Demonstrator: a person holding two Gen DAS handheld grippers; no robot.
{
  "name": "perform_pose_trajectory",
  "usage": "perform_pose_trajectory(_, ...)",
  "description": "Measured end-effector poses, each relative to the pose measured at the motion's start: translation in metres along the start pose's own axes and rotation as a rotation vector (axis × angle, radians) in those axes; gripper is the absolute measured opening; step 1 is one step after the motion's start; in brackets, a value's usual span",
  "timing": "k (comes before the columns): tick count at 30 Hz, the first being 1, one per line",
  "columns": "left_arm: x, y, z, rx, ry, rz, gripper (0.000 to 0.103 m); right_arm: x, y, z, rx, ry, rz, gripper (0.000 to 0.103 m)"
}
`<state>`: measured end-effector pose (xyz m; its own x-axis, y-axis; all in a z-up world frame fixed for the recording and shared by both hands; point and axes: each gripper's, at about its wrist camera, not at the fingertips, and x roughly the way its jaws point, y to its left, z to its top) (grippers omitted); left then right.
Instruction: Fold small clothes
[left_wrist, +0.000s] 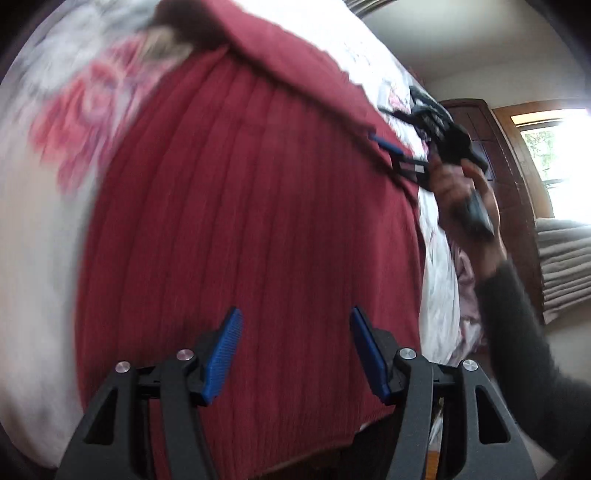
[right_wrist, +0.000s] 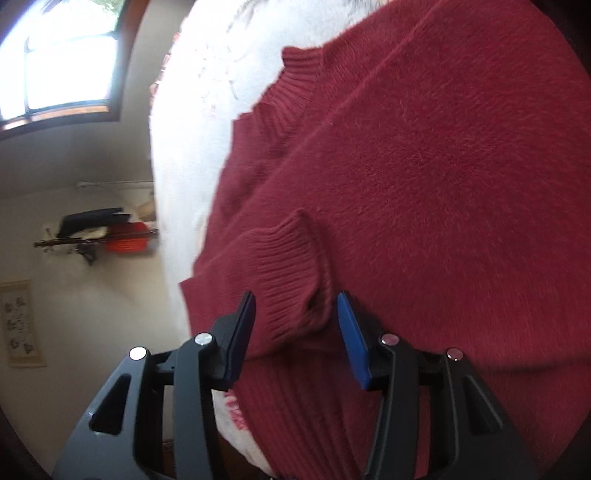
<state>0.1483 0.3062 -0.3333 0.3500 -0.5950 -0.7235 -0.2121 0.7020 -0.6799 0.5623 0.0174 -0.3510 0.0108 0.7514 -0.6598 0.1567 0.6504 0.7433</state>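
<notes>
A dark red knitted sweater (left_wrist: 251, 221) lies spread flat on a bed, its ribbed body filling the left wrist view. My left gripper (left_wrist: 295, 317) hovers open over its near part, with nothing between the blue pads (left_wrist: 223, 354). In the right wrist view the sweater (right_wrist: 443, 166) shows a ribbed collar (right_wrist: 295, 81) and a folded-in sleeve cuff (right_wrist: 288, 273). My right gripper (right_wrist: 297, 299) is open, with the cuff's end lying between its fingers. From the left wrist view the right gripper (left_wrist: 400, 158), held by a hand (left_wrist: 461, 192), sits at the sweater's far right edge.
The bed has a white sheet with red flowers (left_wrist: 85, 110). Its right edge (left_wrist: 439, 288) drops to the floor, with a dark wooden wardrobe (left_wrist: 491, 147) and grey folded bedding (left_wrist: 565, 258) beyond. A window (right_wrist: 66, 62) and a wall shelf (right_wrist: 99, 232) show left of the bed.
</notes>
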Motion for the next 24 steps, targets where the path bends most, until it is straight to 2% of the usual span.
perform_pose_trajectory(4, 0.003, 0.018, -0.011, -0.075, 0.001, -0.032, 0.062, 0.01, 0.008, 0.002, -0.01, 0.009, -0.059, 0.047)
perform_pose_trajectory(7, 0.004, 0.021, -0.016, -0.08, -0.001, -0.041, 0.062, 0.014, 0.011, 0.004, -0.004, 0.02, -0.054, 0.045)
perform_pose_trajectory(8, 0.005, 0.022, -0.017, -0.08, -0.002, -0.042, 0.062, 0.016, 0.013, 0.005, -0.002, 0.021, -0.054, 0.041)
perform_pose_trajectory(10, 0.008, 0.024, -0.018, -0.091, 0.0, -0.048, 0.062, 0.02, 0.019, 0.01, -0.009, 0.025, -0.067, 0.018)
perform_pose_trajectory(11, 0.008, 0.026, -0.017, -0.098, 0.002, -0.052, 0.062, 0.02, 0.023, 0.012, -0.018, 0.019, -0.083, 0.012)
perform_pose_trajectory(13, 0.009, 0.03, -0.018, -0.108, 0.008, -0.054, 0.062, 0.013, 0.039, 0.015, -0.051, -0.013, -0.108, 0.008)
perform_pose_trajectory(17, 0.011, 0.028, -0.016, -0.095, 0.025, -0.034, 0.062, -0.034, 0.084, 0.014, -0.158, -0.103, -0.093, 0.008)
perform_pose_trajectory(20, 0.014, 0.027, -0.014, -0.095, 0.029, -0.028, 0.062, -0.085, 0.115, 0.009, -0.243, -0.197, -0.102, 0.007)
perform_pose_trajectory(24, 0.016, 0.025, -0.014, -0.092, 0.025, -0.022, 0.062, -0.147, 0.131, 0.007, -0.336, -0.306, -0.162, 0.007)
